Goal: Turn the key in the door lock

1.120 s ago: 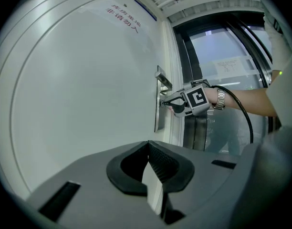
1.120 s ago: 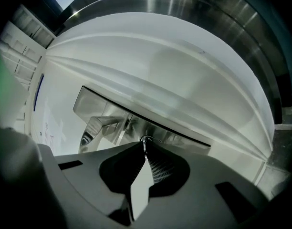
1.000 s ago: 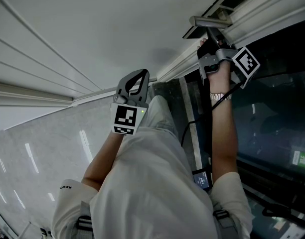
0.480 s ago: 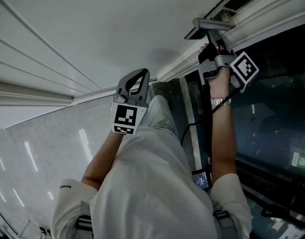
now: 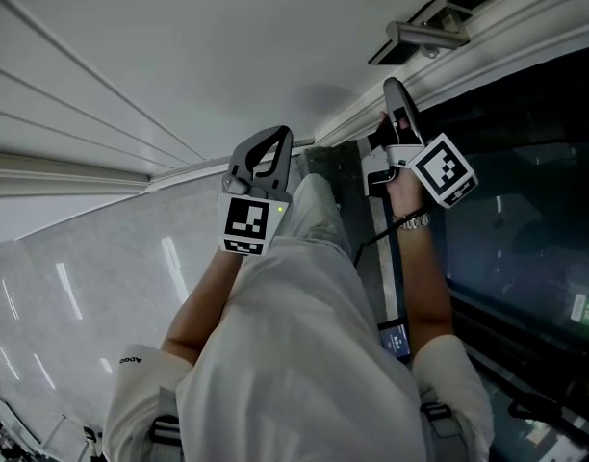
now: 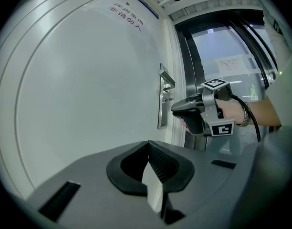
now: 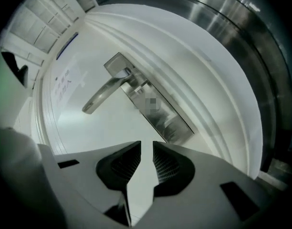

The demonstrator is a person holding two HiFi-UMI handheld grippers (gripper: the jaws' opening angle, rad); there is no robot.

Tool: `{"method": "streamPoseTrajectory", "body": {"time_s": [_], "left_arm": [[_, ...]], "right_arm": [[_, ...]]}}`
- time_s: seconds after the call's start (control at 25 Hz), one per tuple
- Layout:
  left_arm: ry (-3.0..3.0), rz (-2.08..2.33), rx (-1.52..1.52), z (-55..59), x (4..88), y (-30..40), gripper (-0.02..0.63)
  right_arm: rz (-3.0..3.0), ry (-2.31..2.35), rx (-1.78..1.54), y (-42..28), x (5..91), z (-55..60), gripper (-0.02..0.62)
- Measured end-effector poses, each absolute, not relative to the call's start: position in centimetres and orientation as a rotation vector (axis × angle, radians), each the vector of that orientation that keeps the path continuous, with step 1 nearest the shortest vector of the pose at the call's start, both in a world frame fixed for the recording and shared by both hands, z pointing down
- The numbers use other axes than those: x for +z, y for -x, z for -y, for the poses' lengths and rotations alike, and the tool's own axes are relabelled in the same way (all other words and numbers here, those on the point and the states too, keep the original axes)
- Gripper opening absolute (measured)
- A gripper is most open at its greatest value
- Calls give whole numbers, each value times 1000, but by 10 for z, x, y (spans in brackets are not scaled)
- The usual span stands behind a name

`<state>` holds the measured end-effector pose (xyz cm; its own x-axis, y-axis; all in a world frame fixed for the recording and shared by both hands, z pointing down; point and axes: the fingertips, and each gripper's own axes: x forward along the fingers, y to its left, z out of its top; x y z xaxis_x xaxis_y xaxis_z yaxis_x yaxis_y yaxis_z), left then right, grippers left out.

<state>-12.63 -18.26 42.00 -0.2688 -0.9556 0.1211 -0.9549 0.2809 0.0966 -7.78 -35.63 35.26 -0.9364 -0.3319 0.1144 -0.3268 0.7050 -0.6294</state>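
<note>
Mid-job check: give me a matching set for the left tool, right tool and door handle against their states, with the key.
1. left tool
2. right tool
3. door handle

A. jaws apart, nothing between them
B. silver lever on the white door
C. jaws together

Pairs: 1-C, 2-A, 3-B.
The right tool's jaws have just been opening.

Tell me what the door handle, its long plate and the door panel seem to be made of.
Door handle: probably metal, satin silver, with soft grey highlights. Plate: likely polished steel, as it gives dark reflections. Door panel: smooth white paint or laminate, slightly glossy; the core underneath cannot be told.
</note>
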Motion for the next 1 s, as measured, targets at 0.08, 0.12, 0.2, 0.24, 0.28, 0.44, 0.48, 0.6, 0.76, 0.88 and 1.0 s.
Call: {"method": "streamPoseTrajectory", "body": {"time_s": [0.08,0.12,0.2,0.24,0.28,0.44,0.48,0.6,0.76,0.88,1.0], "left_arm": [[-1799,2388,-13,183,417,124,9],[-1806,2384,-12,183,416,122,9],[-1827,2365,3,180,414,117,9],[-1838,2356,10,179,414,115,9],[-1848,2350,16,179,414,113,9],[-1884,2335,19,186,412,107,9],[-1898,2326,20,189,412,102,9],[-1983,2267,26,207,411,79,9],[-2121,2164,31,234,407,45,9],[-2215,2101,50,241,402,23,9],[-2299,2051,93,241,401,8,9]], "right_arm": [[-2970,536,-883,74,349,342,59],[-3007,525,-781,72,348,332,31],[-3067,508,-617,65,349,309,5],[-3092,488,-566,62,352,299,5],[-3114,464,-530,59,356,290,5],[-3180,404,-379,46,369,269,5],[-3184,416,-342,41,370,267,5],[-3159,543,-281,16,369,277,5],[-3125,707,-243,-22,364,297,5],[-3096,807,-238,-48,360,308,5],[-3099,819,-201,-59,356,307,5]]}}
